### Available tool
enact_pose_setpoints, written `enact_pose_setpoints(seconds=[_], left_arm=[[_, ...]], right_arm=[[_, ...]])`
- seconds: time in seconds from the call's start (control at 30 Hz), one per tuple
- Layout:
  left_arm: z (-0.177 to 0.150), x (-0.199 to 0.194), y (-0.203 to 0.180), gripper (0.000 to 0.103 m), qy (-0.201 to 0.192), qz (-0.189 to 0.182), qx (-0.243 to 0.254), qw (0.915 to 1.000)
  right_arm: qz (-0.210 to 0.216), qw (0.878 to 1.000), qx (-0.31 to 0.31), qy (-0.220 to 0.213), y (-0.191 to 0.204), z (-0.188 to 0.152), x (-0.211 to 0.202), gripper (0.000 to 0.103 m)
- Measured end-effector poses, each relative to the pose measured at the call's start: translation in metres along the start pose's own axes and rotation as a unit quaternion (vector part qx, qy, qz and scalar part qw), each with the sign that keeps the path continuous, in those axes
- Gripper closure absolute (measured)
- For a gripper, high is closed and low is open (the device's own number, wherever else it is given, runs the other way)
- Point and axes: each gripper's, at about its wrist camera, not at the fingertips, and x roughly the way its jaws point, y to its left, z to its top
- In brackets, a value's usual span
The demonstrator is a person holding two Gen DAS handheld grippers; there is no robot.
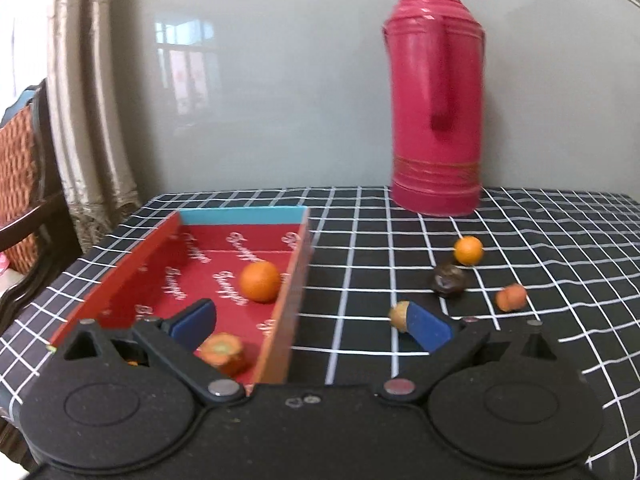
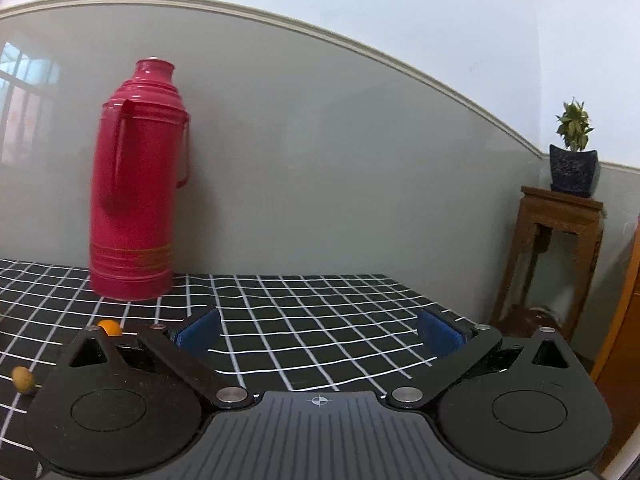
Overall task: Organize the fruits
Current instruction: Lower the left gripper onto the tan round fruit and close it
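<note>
In the left wrist view a red box (image 1: 132, 264) with printed lining holds an orange (image 1: 260, 281) and an orange persimmon-like fruit (image 1: 223, 352). My left gripper (image 1: 312, 322) is open and empty, straddling the box's right wall. On the checked cloth to the right lie a tan fruit (image 1: 398, 314), a dark brown fruit (image 1: 450, 280), a small orange (image 1: 468, 250) and a small orange-red fruit (image 1: 511, 297). My right gripper (image 2: 318, 330) is open and empty above the cloth. The small orange (image 2: 109, 327) and tan fruit (image 2: 22, 379) show at its left.
A tall pink thermos (image 1: 438, 96) stands at the back by the grey wall; it also shows in the right wrist view (image 2: 136, 184). A wicker chair (image 1: 20, 184) is left of the table. A wooden stand (image 2: 556, 256) with a potted plant (image 2: 574, 148) is at the right.
</note>
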Motion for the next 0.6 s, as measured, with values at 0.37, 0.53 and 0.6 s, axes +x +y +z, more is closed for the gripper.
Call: enact_pose_setpoints(seconds=[0.37,0.53,0.6], left_arm=[[-0.003,0.024,-0.035,0.008,0.010,-0.013,0.030,0.9994],[-0.004,0.029,-0.046,0.010,0.006,-0.013,0.044,0.9989],[-0.005,0.030,-0.049,0.011,0.003,-0.013,0.051,0.9986]], right_arm=[[-0.007,1.000,-0.009,0.005,-0.021,-0.005,0.007,0.000],[-0.002,1.000,-0.002,0.011,-0.029,-0.004,0.010,0.000],[0.001,1.000,0.000,0.012,-0.030,-0.003,0.011,0.000]])
